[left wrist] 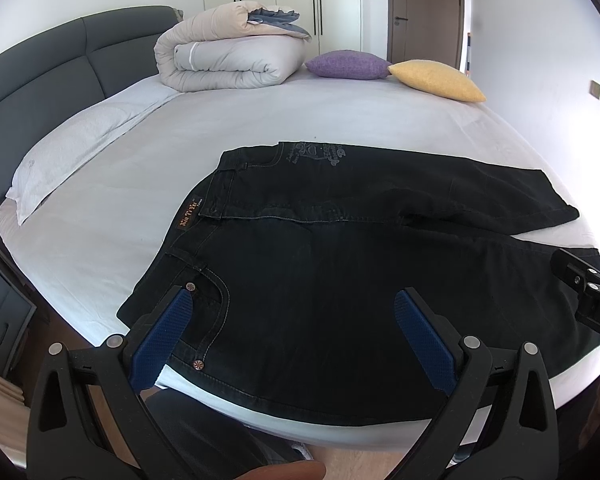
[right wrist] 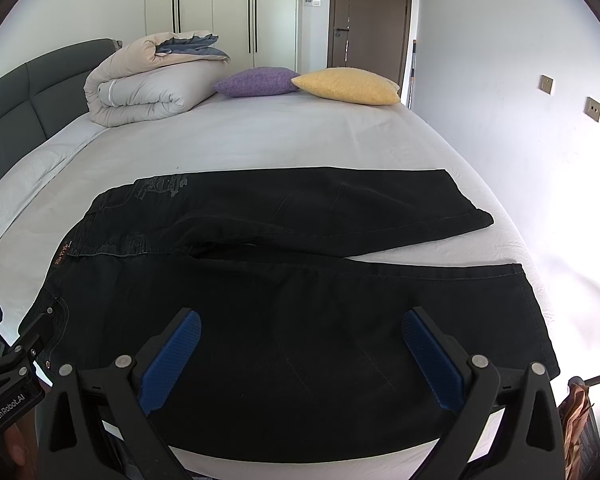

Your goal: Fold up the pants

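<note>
Pants (right wrist: pixel 300 304), black denim, lie flat, legs spread apart.

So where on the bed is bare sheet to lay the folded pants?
The widest free patch of white sheet lies between the black jeans and the rolled duvet, purple cushion and yellow cushion. A second strip runs between the waistband and the white pillow. The near edge is crowded: the jeans cover it.
</note>
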The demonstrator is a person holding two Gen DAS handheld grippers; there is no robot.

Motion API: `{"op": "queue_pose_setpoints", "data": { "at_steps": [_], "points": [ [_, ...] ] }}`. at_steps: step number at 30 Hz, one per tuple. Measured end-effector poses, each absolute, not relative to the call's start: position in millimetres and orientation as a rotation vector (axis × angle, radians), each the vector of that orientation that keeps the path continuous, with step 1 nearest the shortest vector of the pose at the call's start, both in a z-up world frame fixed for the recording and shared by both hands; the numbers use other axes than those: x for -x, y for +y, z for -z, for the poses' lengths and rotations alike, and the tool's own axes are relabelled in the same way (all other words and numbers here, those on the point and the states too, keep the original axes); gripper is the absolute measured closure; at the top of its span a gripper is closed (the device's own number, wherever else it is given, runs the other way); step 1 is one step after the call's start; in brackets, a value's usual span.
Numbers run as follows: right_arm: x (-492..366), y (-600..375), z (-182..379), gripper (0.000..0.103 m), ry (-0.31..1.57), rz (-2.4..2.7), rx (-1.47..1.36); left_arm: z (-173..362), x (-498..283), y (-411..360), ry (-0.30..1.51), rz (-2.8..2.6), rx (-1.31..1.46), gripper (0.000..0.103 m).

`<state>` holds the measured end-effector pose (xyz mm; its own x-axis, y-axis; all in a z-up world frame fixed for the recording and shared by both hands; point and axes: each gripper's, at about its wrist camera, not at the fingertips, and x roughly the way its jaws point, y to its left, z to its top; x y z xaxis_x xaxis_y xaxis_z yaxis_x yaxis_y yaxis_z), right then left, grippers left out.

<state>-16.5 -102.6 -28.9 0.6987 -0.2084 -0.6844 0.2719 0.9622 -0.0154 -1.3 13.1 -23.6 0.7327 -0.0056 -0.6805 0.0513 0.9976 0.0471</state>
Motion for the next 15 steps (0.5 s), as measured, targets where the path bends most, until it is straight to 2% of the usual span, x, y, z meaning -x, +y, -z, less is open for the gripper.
{"op": "queue_pose_setpoints", "data": {
  "at_steps": [15],
  "points": [
    [15.4, -100.8, 31.9, 0.0, 0.762, 0.262, -0.086, 26.2, 2.3, 9.7, 0.734, 0.002, -0.108, 0.0]
  ]
}}
